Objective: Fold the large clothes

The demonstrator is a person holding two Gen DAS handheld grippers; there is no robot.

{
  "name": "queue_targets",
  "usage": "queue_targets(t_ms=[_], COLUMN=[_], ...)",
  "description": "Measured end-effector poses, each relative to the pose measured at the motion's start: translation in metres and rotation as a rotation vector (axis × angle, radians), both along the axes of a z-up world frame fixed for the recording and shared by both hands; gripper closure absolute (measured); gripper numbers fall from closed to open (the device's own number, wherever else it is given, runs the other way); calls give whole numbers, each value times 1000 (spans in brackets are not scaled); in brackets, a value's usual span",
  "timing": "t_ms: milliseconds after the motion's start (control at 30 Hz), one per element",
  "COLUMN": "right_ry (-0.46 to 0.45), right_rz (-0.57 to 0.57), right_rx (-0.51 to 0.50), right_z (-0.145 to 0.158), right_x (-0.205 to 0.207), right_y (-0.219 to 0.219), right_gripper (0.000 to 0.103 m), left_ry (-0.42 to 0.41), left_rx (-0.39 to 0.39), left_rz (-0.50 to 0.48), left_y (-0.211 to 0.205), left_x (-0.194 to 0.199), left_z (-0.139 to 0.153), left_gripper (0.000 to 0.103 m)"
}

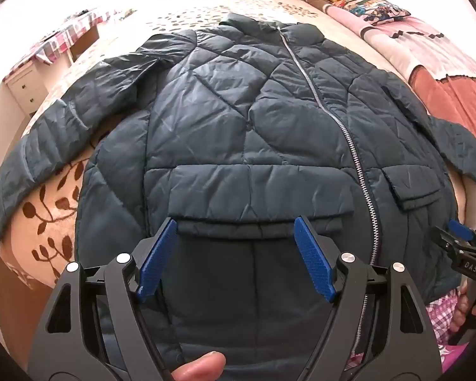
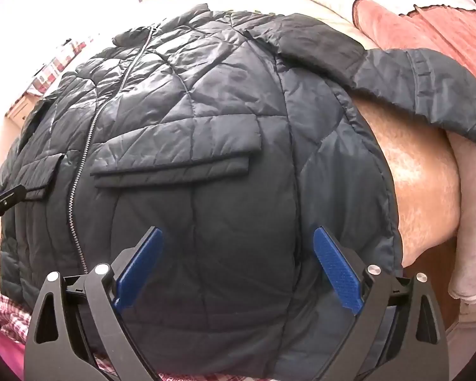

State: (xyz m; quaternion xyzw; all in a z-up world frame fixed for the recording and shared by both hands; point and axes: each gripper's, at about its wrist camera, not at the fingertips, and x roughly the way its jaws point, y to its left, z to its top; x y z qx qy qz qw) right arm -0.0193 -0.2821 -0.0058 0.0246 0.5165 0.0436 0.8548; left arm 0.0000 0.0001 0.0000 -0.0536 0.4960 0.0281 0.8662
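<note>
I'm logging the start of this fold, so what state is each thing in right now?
Jacket: spread flat on the bed, front up, unfolded.
Zipper: closed.
Sleeves: both spread outward.
Pocket flaps: lying shut.
Left gripper: open, holding nothing.
Right gripper: open, holding nothing.

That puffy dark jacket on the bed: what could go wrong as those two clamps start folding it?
1. The quilted jacket looks thick and slick; the open left gripper and right gripper might pinch only the top layer, so a fold could slide apart.
2. The sleeves lie spread sideways; one could drag or bunch.
3. The metal zipper could snag on a blue pad.
</note>
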Motion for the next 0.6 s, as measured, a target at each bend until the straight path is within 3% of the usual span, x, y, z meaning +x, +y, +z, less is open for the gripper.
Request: queue_targets(t_ms=[600], right_ry=[-3], right_rz=[-20], right_rx=[37], right_z=[-2], right_x=[-2], right_y=[-8], right_gripper=[10], left_ry=[30], left_rx=[-9], left_rz=[11], left_y=[4], left_x=[-1], left_z=[-6], left_gripper=[27])
